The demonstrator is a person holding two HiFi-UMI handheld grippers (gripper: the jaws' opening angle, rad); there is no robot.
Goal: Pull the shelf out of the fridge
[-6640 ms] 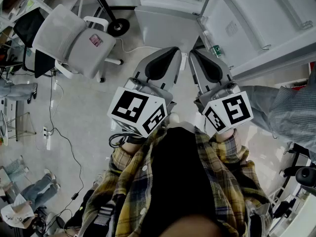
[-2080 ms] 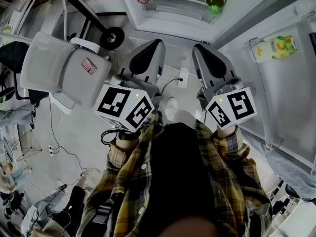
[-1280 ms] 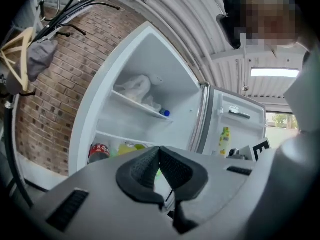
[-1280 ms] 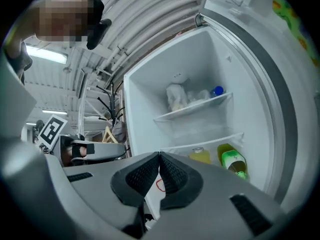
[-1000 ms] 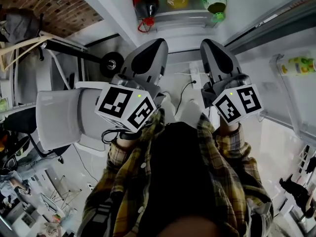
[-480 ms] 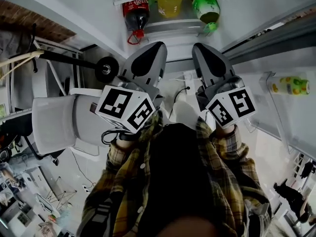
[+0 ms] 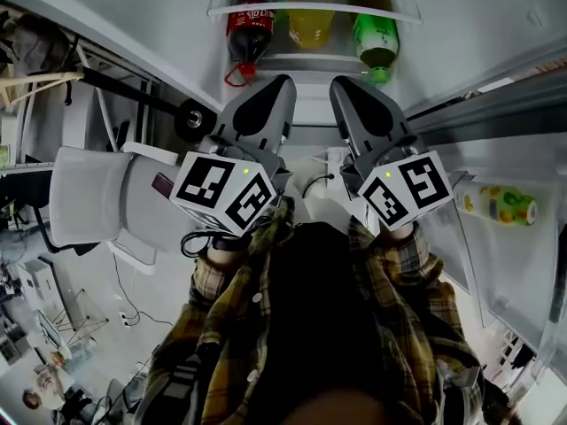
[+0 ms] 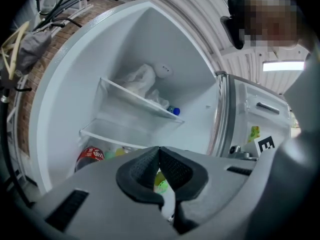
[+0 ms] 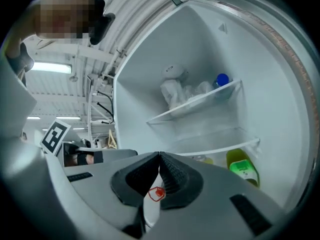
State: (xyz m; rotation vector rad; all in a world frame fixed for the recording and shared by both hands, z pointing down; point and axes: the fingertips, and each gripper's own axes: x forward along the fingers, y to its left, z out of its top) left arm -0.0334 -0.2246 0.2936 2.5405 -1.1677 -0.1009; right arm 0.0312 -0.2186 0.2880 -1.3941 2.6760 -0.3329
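Closest in, the left gripper (image 7: 276,91) and right gripper (image 7: 344,91) are held side by side and level in front of the person's chest. Both are clenched tight with nothing between the pads. A second ago they pointed at the floor below the fridge (image 7: 461,25). Now the person has stepped up, and the open compartment fills the top of the head view, with the chair (image 7: 89,193) left behind at the left.

Just past the gripper tips a cola bottle (image 7: 245,35), a yellow bottle (image 7: 310,27) and a green bottle (image 7: 374,35) stand under the lower shelf (image 8: 115,134). That shelf sits fully pushed in. Above it the upper shelf (image 8: 135,98) carries a plastic bag (image 8: 140,81) and a blue-capped bottle (image 8: 174,110) near the back wall.

Neither shelf is touched yet, and I cannot tell which one is meant. I judge this to be the approach. The jaws need to open before either gripper can take a front edge.
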